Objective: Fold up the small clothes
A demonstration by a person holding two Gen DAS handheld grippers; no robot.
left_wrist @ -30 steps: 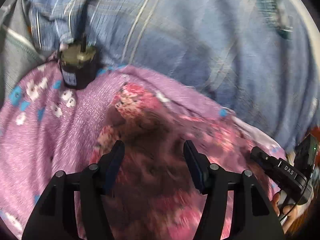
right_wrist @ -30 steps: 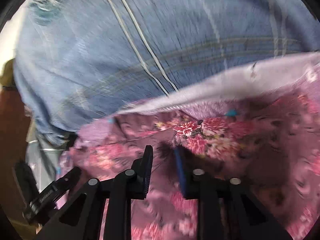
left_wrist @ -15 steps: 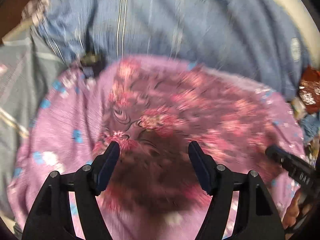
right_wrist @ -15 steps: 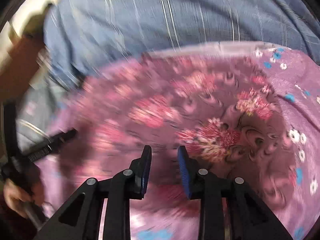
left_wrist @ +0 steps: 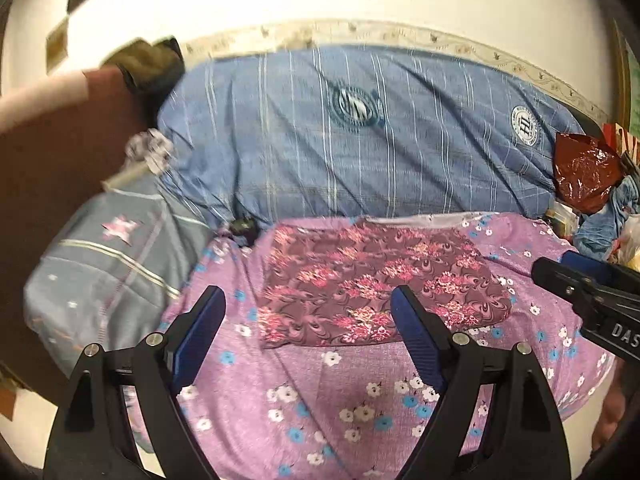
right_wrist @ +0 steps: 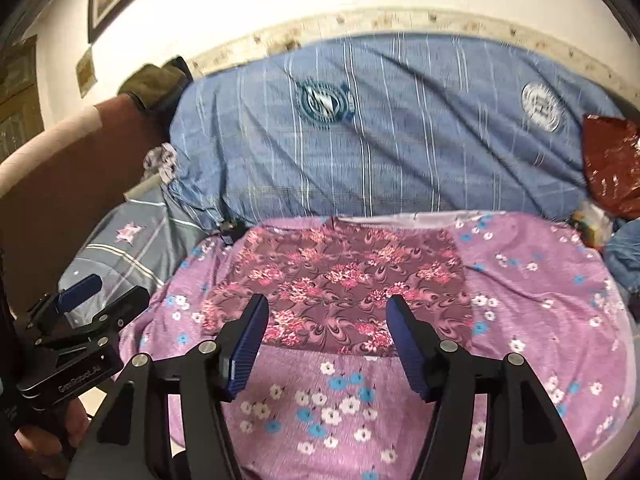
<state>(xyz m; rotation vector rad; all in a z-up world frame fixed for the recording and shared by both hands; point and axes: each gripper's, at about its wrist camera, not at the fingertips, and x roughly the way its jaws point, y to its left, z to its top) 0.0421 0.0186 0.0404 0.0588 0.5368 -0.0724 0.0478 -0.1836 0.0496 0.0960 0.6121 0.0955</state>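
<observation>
A small maroon garment with pink flowers (left_wrist: 376, 286) lies folded flat as a rectangle on the purple flowered sheet (left_wrist: 360, 404); it also shows in the right wrist view (right_wrist: 340, 284). My left gripper (left_wrist: 308, 312) is open and empty, held back above the garment's near edge. My right gripper (right_wrist: 326, 320) is open and empty, also above the near edge. The right gripper shows at the right rim of the left wrist view (left_wrist: 588, 292), the left gripper at the left rim of the right wrist view (right_wrist: 84, 312).
A big blue striped quilt (left_wrist: 360, 136) lies behind the garment. A grey star-print pillow (left_wrist: 108, 256) is at the left, by a brown headboard (left_wrist: 56, 160). A red foil bag (left_wrist: 584, 172) and blue cloth lie at the far right. A small dark object (left_wrist: 242, 227) sits by the quilt's edge.
Both grippers have pulled back and up from the garment, so the whole bed now shows. The right gripper's jaws have opened wide. The garment lies flat and released.
</observation>
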